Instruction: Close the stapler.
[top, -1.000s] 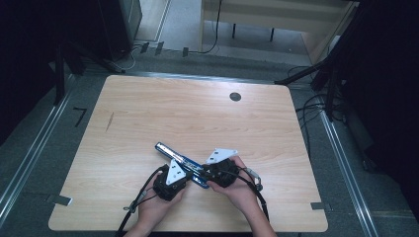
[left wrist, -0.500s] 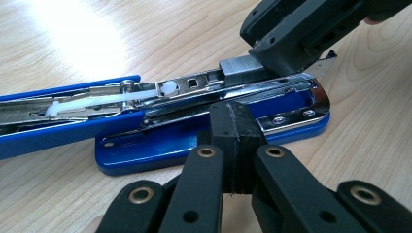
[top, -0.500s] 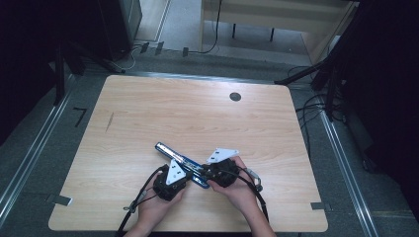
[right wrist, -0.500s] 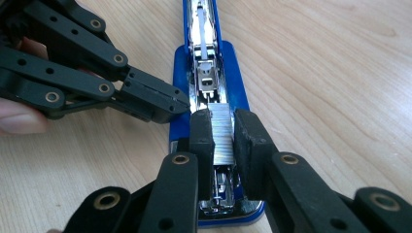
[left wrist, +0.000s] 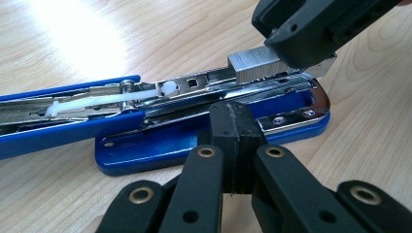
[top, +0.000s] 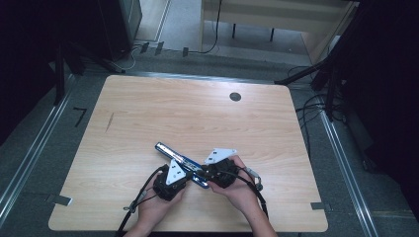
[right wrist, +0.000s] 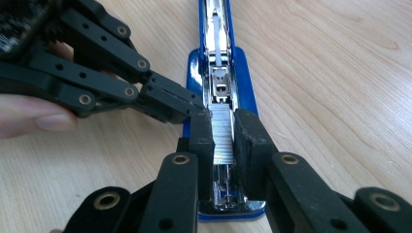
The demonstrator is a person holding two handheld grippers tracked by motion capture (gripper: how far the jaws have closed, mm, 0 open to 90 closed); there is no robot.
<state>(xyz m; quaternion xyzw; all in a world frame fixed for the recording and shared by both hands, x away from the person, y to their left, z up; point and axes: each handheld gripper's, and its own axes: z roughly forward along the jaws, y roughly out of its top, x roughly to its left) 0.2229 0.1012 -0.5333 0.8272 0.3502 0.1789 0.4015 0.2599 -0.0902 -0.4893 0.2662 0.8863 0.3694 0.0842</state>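
A blue stapler (top: pixel 179 159) lies folded open flat on the wooden table, its blue arm (left wrist: pixel 58 131) stretched away from the base (right wrist: pixel 241 68). My right gripper (right wrist: pixel 223 127) is shut on a strip of staples (right wrist: pixel 223 145), holding it over the metal magazine channel (right wrist: pixel 218 82). In the left gripper view the strip (left wrist: pixel 252 65) sits at the magazine's end under the right gripper's fingers (left wrist: pixel 311 29). My left gripper (left wrist: pixel 236 141) is shut, its tips pressed against the side of the stapler's base. From above, both grippers (top: pixel 170 180) (top: pixel 220 172) meet at the stapler's near end.
The table (top: pixel 197 113) carries a round black grommet (top: pixel 235 97) near its far edge and a small dark mark (top: pixel 109 122) at left. Cables trail from both grippers over the near edge. Dark equipment and rails flank the table.
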